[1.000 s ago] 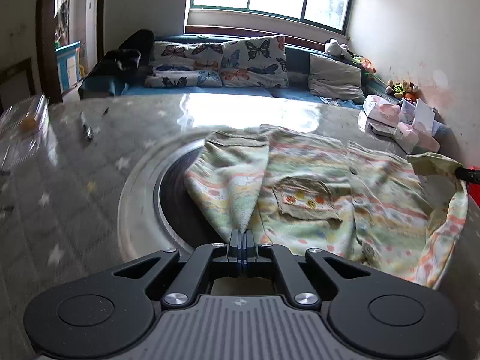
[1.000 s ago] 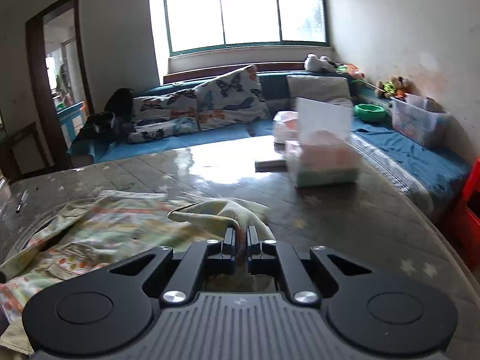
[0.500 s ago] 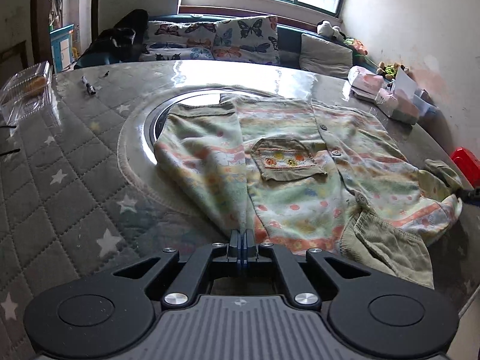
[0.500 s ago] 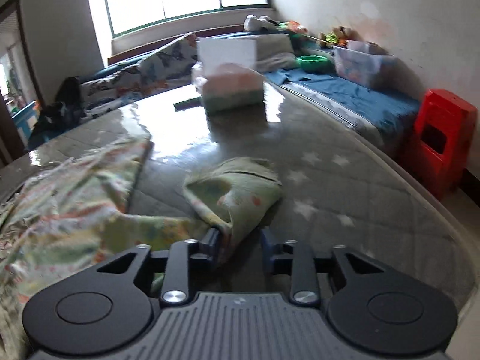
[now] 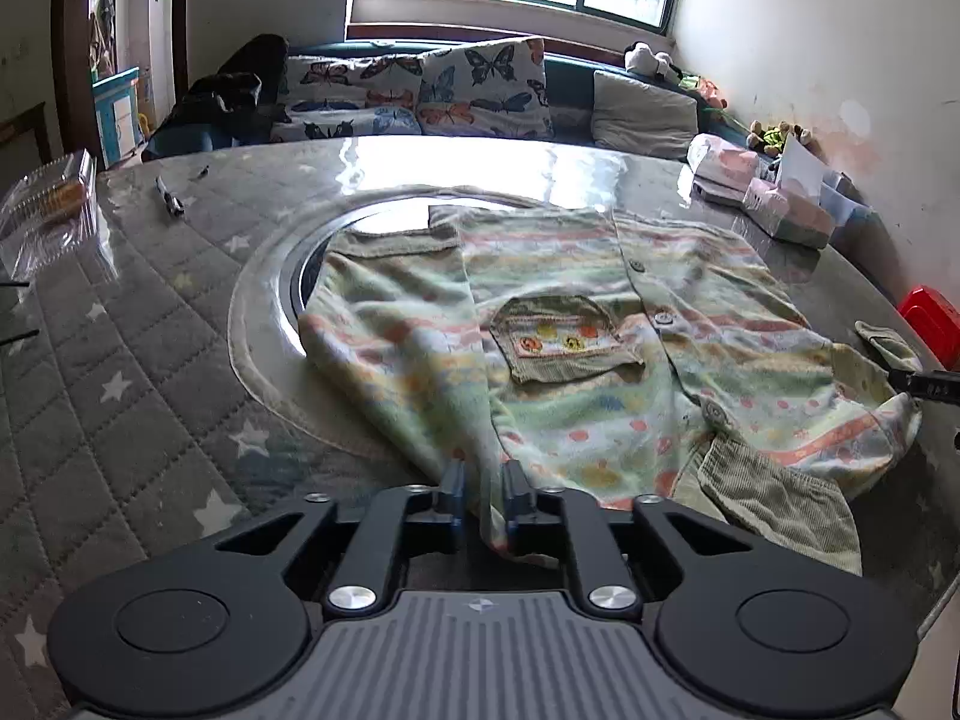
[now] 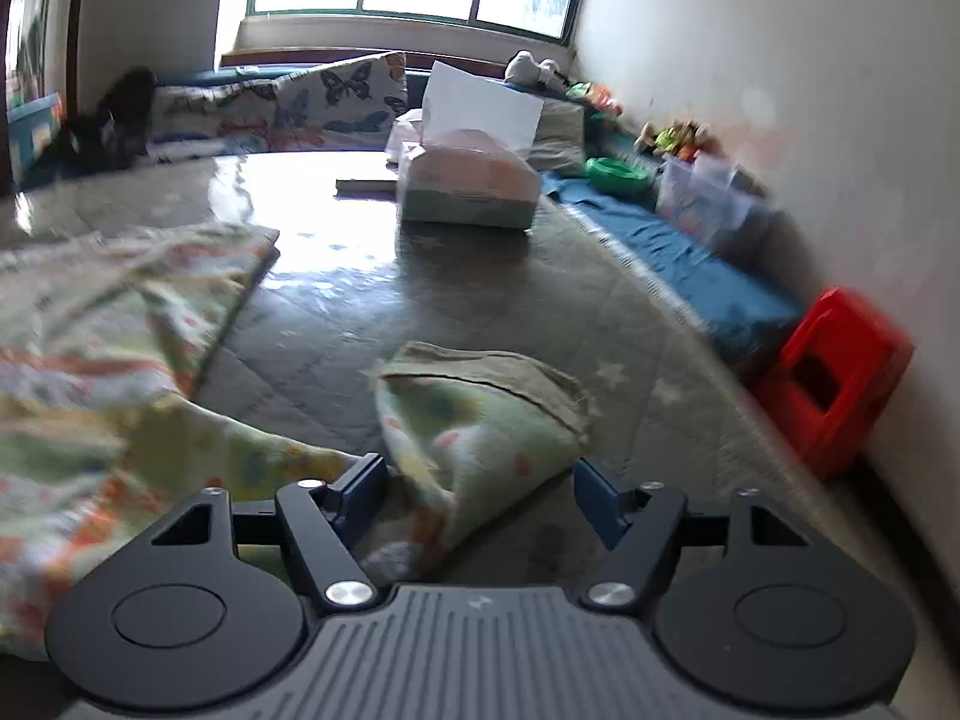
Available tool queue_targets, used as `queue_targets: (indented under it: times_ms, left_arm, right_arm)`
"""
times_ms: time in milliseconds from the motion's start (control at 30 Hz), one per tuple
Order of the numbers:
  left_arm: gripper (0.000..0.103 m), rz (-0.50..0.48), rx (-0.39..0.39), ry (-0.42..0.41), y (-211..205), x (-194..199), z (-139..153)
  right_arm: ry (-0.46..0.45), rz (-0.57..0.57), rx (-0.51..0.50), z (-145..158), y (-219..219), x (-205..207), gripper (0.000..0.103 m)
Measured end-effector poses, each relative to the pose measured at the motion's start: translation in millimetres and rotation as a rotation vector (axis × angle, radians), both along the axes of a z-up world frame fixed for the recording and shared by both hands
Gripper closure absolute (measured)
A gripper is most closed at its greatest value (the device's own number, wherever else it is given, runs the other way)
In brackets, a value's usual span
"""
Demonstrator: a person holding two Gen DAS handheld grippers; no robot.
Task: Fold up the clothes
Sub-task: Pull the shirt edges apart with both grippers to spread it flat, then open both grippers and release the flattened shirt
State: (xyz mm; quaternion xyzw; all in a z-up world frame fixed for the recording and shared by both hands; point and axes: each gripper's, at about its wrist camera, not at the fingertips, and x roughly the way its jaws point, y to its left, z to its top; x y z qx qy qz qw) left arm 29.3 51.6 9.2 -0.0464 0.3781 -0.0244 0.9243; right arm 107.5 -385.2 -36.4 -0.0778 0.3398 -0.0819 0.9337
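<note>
Left tongs (image 5: 485,495): fingers slightly parted, a fold of the shirt's near edge lying loose between them, not clamped.
Right tongs (image 6: 477,495): spread wide, released; the sleeve end lies between the two blue pads (image 6: 360,489) without being pinched.
Pastel striped button-up child's shirt (image 5: 600,360): spread front-up on the desk, collar end toward the tongs, chest pocket (image 5: 561,345) showing.
Left-hand sleeve (image 5: 396,330): folded in over the body, lying partly across the round metal ring (image 5: 264,300) set in the desk.
Other sleeve (image 6: 480,414): bunched, cuff turned over, on the desk beside the body.
Desk (image 5: 120,372): grey quilted cover with white stars, glossy.
Tissue box (image 6: 468,180): on the far desk edge, well apart from the shirt.
Red plastic stool (image 6: 834,372): on the floor beside the desk.
</note>
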Motion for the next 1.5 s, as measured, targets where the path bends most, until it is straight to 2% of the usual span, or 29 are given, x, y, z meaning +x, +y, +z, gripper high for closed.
queue_targets:
  times_ms: [100,200,300,567,667,933,1000,1133,1267,1500]
  left_arm:
    - [0.085,-0.004,0.006,-0.015,1.2,-0.4,5.0]
    - [0.075,-0.009,0.009,-0.033,0.9,0.2,9.7]
    - [0.075,-0.025,0.009,-0.049,-1.7,1.0,12.9]
    - [0.062,-0.064,0.015,-0.051,-13.6,9.6,13.6]
    - [0.062,-0.067,0.019,-0.052,-17.6,13.9,13.9]
    - [0.056,-0.073,0.023,-0.044,-26.2,23.3,9.3]
    - [0.056,-0.071,0.024,-0.037,-26.3,25.4,7.1]
    - [0.055,-0.056,0.026,-0.029,-23.3,33.5,5.5]
    - [0.054,-0.032,0.042,-0.036,-20.3,47.9,7.3]
    - [0.054,0.03,0.061,-0.052,-10.2,101.7,12.2]
  right_arm:
    - [-0.036,-0.046,-0.014,3.5,-8.1,-9.9,0.028]
    - [-0.048,-0.086,0.017,4.7,-20.5,-23.1,0.026]
    - [-0.06,-0.125,0.049,6.0,-32.8,-36.3,0.022]
    - [-0.091,-0.23,0.132,9.4,-65.8,-71.6,0.022]
    - [-0.103,-0.269,0.164,10.7,-78.2,-84.8,0.023]
    - [-0.061,-0.068,0.24,10.9,-53.0,-43.4,0.03]
    - [-0.046,-0.04,0.232,8.0,-46.9,-32.1,0.03]
    - [-0.013,-0.015,0.21,-1.6,-42.6,-12.1,0.028]
    - [-0.018,-0.019,0.208,-3.9,-42.9,-0.7,0.026]
    - [-0.028,-0.024,0.203,-6.8,-41.1,3.6,0.022]
